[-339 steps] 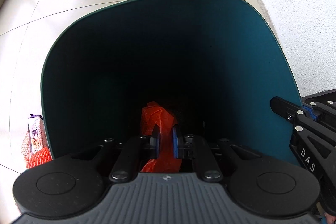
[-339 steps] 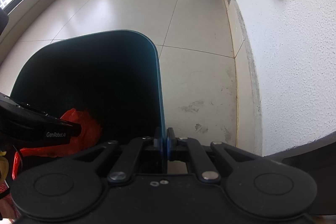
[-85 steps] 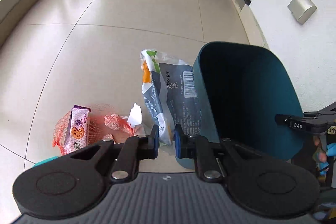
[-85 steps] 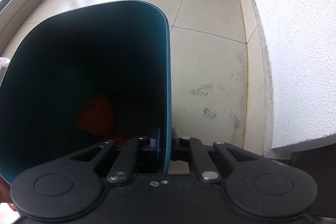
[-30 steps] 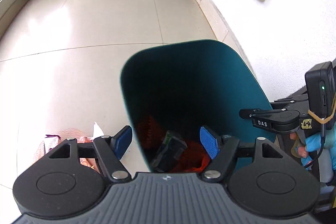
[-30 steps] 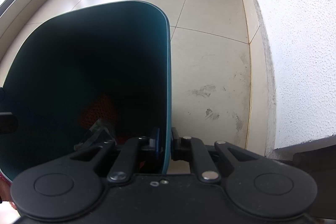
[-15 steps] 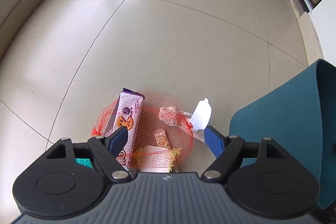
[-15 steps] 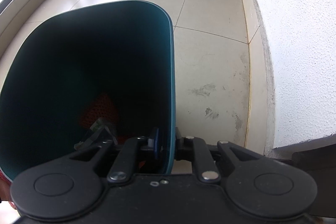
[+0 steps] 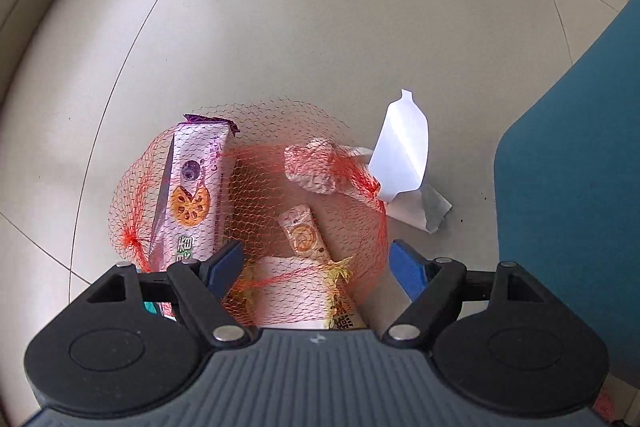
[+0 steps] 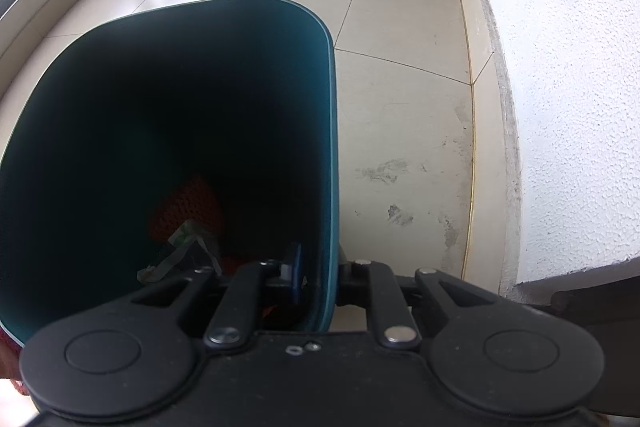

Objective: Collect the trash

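Trash on floor: we see a red mesh net (image 9: 256,183) lying on the tiled floor (image 9: 320,27), draped over a pink snack wrapper (image 9: 192,195), a small orange-printed packet (image 9: 304,233), a crumpled clear wrapper (image 9: 312,171) and a pale bag (image 9: 296,291) at the near edge.
Paper: a folded white scrap (image 9: 400,163) stands just beside the net, between it and the bin.
Left gripper (image 9: 316,267): our tongs are spread wide above the net, nothing pinched; one blue pad (image 9: 226,263) sits over the pink wrapper's end.
Right gripper (image 10: 320,279): our tongs straddle the bin's wall near its rim; the inner pad (image 10: 294,277) shows a slight gap, so we cannot tell whether they press.
Bin: the teal bin (image 10: 332,131) stands on the floor near the white wall (image 10: 580,107).
Inside bin: red netting (image 10: 188,211) and a crumpled wrapper (image 10: 180,247) lie at the dark bottom.
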A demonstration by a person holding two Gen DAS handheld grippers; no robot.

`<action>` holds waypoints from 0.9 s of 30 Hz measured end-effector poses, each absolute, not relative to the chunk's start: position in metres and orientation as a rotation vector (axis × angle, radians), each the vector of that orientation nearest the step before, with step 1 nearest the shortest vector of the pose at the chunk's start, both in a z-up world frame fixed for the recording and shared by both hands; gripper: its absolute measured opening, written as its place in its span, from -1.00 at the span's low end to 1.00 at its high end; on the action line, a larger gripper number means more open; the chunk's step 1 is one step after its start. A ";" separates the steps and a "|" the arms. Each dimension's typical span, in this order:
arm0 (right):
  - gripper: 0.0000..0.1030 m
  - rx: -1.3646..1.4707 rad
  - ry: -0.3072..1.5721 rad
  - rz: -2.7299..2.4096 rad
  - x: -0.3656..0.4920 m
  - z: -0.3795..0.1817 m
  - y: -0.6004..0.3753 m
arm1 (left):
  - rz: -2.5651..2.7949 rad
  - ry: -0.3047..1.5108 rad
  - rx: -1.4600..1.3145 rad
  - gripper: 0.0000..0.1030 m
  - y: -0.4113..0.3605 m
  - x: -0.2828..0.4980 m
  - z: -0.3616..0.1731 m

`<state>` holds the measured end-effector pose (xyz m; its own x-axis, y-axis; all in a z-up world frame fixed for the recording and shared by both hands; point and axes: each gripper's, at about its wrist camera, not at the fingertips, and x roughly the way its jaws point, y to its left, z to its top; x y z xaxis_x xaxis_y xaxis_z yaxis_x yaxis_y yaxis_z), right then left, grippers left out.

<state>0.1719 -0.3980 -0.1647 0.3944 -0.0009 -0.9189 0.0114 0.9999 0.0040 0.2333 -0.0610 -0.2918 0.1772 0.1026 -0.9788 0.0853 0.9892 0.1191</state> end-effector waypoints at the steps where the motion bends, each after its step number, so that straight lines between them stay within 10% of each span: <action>1: -0.71 0.008 1.169 -0.007 0.172 -0.165 -0.397 | 0.024 1.405 0.165 0.55 -0.061 0.237 -0.299; 6: -0.71 -0.017 1.187 0.003 0.176 -0.168 -0.393 | 0.031 1.436 0.164 0.49 -0.056 0.248 -0.318; 10: -0.71 -0.019 1.186 0.001 0.176 -0.170 -0.392 | 0.027 1.447 0.204 -0.60 -0.056 0.248 -0.324; 12: -0.71 -0.015 1.186 0.001 0.176 -0.171 -0.393 | 0.038 1.444 0.198 -0.81 -0.053 0.247 -0.322; 27: -0.79 0.021 1.159 -0.013 0.168 -0.169 -0.404 | 0.082 1.233 0.110 -0.90 -0.025 0.232 -0.171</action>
